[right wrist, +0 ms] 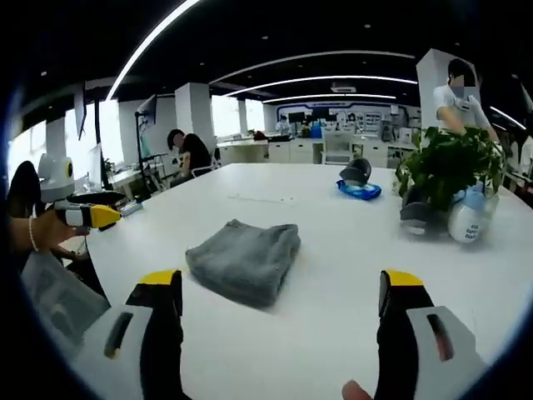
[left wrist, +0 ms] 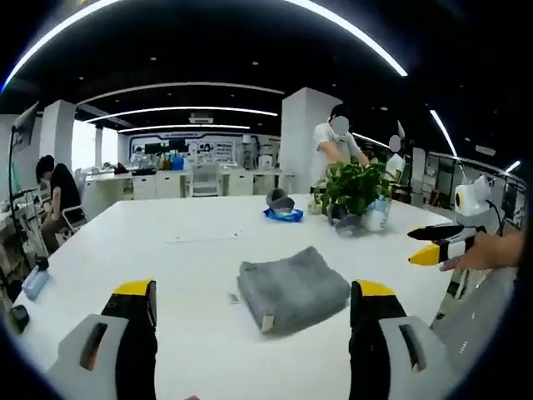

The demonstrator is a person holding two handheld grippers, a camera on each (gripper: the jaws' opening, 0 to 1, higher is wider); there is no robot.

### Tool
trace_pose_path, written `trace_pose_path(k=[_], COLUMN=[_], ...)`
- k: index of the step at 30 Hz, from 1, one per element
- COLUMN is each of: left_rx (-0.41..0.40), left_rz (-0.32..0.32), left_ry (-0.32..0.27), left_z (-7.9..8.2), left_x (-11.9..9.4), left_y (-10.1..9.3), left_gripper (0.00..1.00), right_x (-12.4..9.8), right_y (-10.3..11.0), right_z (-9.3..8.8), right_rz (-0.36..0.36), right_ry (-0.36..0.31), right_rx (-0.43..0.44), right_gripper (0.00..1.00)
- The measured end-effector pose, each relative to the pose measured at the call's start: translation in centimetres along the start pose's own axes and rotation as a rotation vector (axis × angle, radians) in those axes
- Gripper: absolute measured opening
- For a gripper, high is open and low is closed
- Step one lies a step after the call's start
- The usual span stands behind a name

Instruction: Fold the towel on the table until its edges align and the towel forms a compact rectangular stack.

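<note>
A grey towel (left wrist: 293, 287) lies folded into a compact, thick rectangle on the white table (left wrist: 166, 267), with a small white tag at its near corner. My left gripper (left wrist: 252, 293) is open, its yellow-tipped jaws wide apart short of the towel and holding nothing. From the other side the towel (right wrist: 246, 260) shows as the same stack, and my right gripper (right wrist: 283, 282) is open and apart from it. A hand holds the right gripper (left wrist: 435, 245) off the table's right edge; the left gripper (right wrist: 93, 217) is likewise held off the left edge.
A potted plant (left wrist: 356, 190) with a bottle beside it stands at the far right of the table, next to a blue-and-grey object (left wrist: 281, 207). A sheet of paper (left wrist: 204, 238) lies mid-table. People stand and sit around the room beyond.
</note>
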State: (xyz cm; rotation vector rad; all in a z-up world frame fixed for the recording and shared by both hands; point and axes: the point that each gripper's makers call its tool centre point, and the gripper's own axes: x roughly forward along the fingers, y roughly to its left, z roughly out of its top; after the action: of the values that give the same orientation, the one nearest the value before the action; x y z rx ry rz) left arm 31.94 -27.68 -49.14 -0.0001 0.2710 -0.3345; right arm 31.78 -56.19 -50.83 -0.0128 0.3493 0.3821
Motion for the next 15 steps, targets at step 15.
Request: trace_pose_path(k=[15], left_rx=[-0.049], left_rz=[0.005], left_ry=[0.118], left_z=[-2.6], left_x=[0.8], left_y=[0.5], left_gripper=[1.0], right_x=[0.1], right_y=[-0.5], right_z=[-0.7], right_rz=[-0.038], right_ry=[0.028], right_rx=[0.012], right_gripper=[0.99])
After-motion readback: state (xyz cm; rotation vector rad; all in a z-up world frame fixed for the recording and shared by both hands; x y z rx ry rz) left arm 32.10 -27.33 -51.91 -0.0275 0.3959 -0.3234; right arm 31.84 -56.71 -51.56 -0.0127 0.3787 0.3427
